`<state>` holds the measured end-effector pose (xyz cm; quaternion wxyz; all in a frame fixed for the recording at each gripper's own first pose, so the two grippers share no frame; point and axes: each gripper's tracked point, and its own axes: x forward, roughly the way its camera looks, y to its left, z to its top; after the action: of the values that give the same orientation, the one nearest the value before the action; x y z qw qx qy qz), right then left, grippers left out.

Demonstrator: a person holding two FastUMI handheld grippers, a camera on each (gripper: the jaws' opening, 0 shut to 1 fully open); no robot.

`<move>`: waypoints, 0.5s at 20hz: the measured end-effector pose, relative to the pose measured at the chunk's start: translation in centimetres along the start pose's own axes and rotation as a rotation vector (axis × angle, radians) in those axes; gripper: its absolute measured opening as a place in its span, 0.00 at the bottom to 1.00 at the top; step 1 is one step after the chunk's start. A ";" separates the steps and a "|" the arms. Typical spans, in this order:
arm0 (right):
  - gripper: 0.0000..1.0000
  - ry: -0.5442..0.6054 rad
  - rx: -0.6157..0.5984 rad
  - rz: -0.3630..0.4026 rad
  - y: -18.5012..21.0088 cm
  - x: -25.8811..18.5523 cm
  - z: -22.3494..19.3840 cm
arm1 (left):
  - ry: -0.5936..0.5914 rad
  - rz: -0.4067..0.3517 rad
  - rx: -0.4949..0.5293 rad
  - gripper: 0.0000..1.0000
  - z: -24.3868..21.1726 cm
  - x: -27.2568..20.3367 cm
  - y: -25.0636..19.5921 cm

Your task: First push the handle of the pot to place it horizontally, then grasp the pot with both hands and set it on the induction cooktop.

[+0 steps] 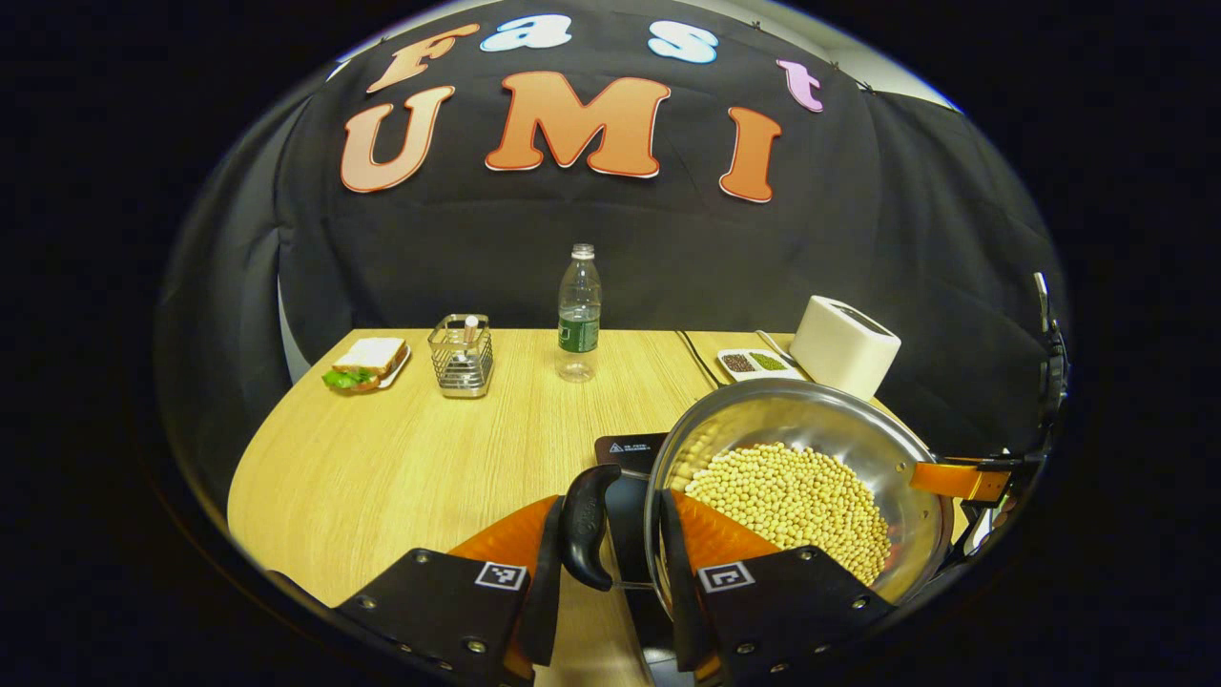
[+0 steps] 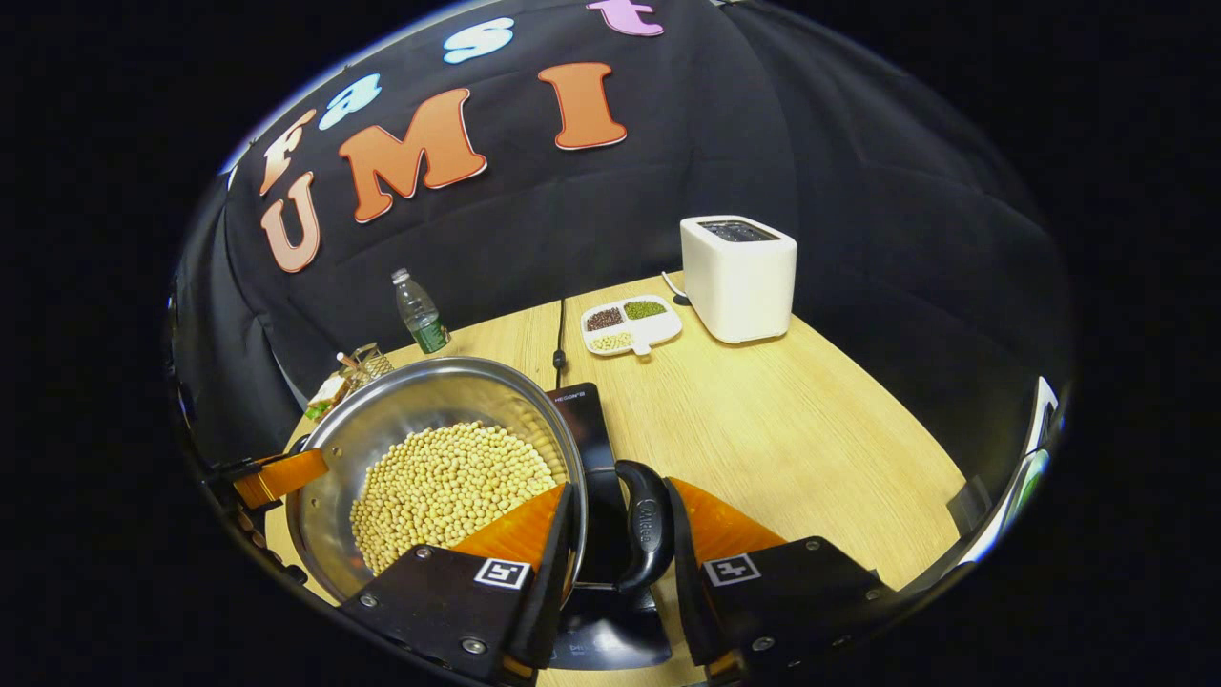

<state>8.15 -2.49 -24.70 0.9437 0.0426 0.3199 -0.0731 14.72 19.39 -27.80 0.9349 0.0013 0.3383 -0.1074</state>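
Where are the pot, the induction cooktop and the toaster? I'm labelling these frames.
pot [image 1: 863, 429]: left gripper view, bare inner steel wall above the beans.
induction cooktop [image 2: 584, 412]: right gripper view, dark top surface just beyond the pot's rim.
toaster [image 2: 739, 286]: right gripper view, white front face.

The left gripper view looks close across the pot [image 1: 796, 496] from one side towards the table's [image 1: 401, 458] far edge; the right gripper view faces it from the opposite side. Both share the pot and toaster [image 2: 739, 277].

pot [image 1: 820, 429]: steel, bean-filled (black side handles) | above black induction cooktop [image 2: 587, 420]
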 end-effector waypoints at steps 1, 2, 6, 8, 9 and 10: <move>0.52 0.006 -0.002 -0.002 -0.2 0.3 -0.1 | 0.007 0.001 -0.001 0.50 0.2 0.1 0.2; 0.52 0.012 -0.001 -0.003 -0.4 0.5 -0.2 | 0.013 0.005 -0.003 0.50 0.1 0.3 0.0; 0.52 0.035 0.010 -0.006 -0.6 1.2 -0.7 | 0.037 0.006 -0.014 0.50 -0.6 1.1 -0.5; 0.52 0.037 0.013 -0.005 -0.5 1.3 -0.6 | 0.038 0.009 -0.010 0.50 -0.7 1.5 -0.5; 0.52 0.035 0.010 -0.005 -0.4 1.3 -0.5 | 0.036 0.009 -0.006 0.50 -0.6 1.6 -0.5; 0.52 0.036 0.002 -0.002 -0.5 1.3 -0.6 | 0.035 0.005 -0.003 0.50 -0.7 1.6 -0.4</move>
<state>8.75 -3.07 -25.98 0.9377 0.0446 0.3366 -0.0737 15.35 18.70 -29.31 0.9292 0.0025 0.3546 -0.1043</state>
